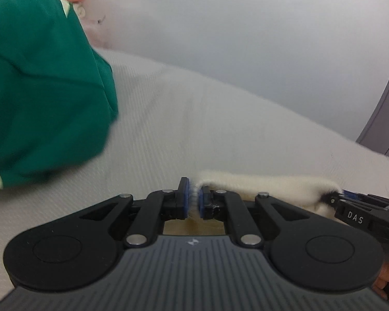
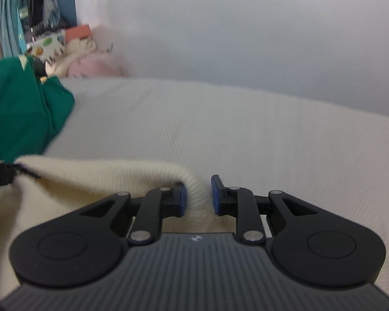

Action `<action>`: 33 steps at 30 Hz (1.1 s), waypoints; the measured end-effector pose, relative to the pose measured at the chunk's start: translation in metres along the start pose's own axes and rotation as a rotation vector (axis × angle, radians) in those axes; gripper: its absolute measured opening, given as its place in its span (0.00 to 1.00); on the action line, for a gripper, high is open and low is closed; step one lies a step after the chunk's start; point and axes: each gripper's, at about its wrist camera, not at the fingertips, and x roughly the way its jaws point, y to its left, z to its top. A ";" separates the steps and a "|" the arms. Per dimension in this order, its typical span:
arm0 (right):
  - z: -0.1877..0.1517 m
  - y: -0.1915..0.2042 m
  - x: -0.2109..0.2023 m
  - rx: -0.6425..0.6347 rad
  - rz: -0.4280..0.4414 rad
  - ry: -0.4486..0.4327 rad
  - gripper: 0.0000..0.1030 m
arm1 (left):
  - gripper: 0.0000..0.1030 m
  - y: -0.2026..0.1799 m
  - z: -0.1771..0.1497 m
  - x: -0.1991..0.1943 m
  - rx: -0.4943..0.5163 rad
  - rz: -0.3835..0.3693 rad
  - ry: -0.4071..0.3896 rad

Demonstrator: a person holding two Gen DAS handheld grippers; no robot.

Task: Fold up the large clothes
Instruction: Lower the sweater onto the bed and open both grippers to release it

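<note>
Cream knit garment (image 1: 267, 184) edge pinched thin between blue pads of left gripper (image 1: 193, 202), jaws nearly together on it; the fabric stretches right to the other gripper (image 1: 360, 207), above a white ribbed bed cover (image 1: 194, 119). Green cloth (image 1: 39, 85) lies at left. Right wrist view: right gripper (image 2: 198, 197) clamped on a thick ribbed fold of the same garment (image 2: 103, 173), which trails left over the bed cover (image 2: 220, 119); green cloth (image 2: 20, 103) far left.
</note>
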 end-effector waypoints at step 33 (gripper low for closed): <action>-0.029 0.027 -0.251 0.014 0.188 -0.054 0.68 | 0.67 -0.026 -0.041 -0.303 0.070 -0.086 -0.049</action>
